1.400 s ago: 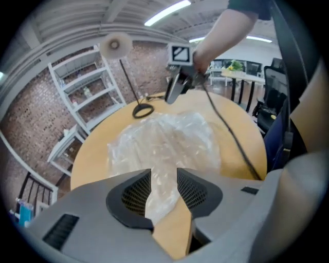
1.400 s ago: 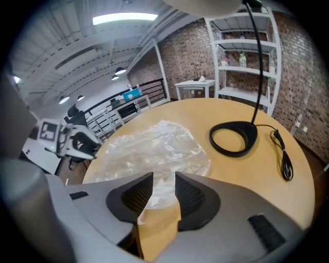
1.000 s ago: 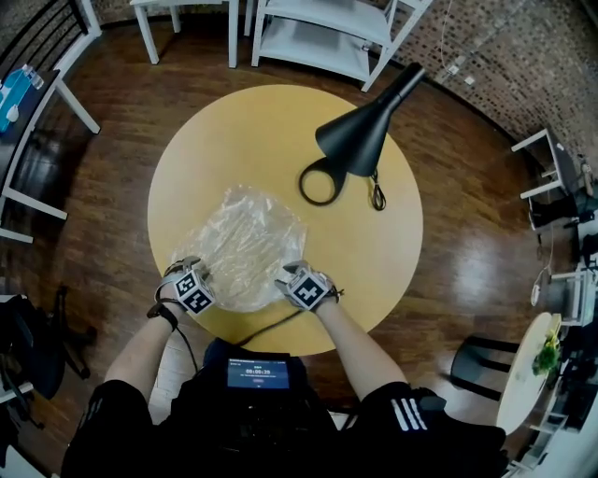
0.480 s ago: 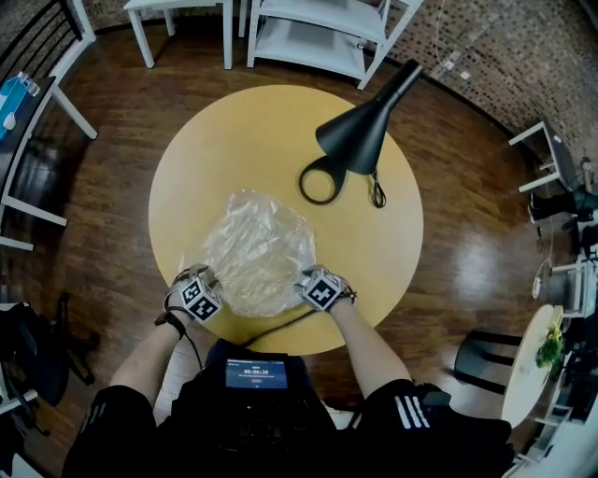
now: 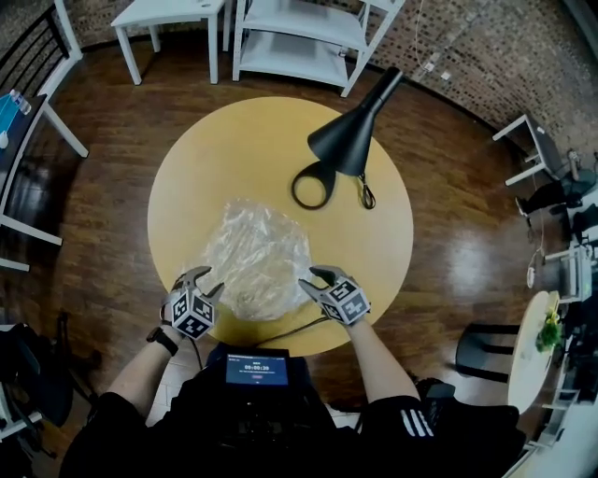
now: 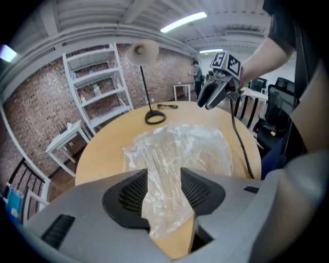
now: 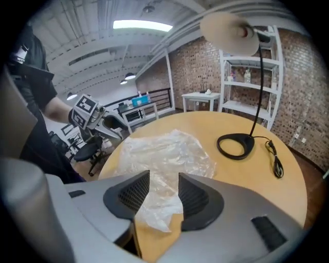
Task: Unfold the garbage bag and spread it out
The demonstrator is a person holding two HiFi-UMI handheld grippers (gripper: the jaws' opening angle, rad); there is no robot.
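Note:
The clear plastic garbage bag (image 5: 257,257) lies crumpled but mostly flat on the near half of the round yellow table (image 5: 224,149). My left gripper (image 5: 204,277) hovers at its near left corner. My right gripper (image 5: 316,277) hovers at its near right corner. Both stand open, with nothing between their jaws. In the left gripper view the bag (image 6: 180,146) shows on the table through the open left gripper (image 6: 164,174), and the right gripper (image 6: 218,87) hangs beyond. The right gripper view shows the bag (image 7: 164,154) below the open right gripper (image 7: 164,180).
A black desk lamp (image 5: 350,131) with a ring base (image 5: 313,187) and cord stands on the table's far right. A black cable (image 5: 280,327) crosses the near table edge. White shelving (image 5: 308,33) and a small white table (image 5: 168,14) stand beyond.
Both grippers have lifted off the bag's near corners and drawn back toward the person, a little farther apart. The bag stays on the table.

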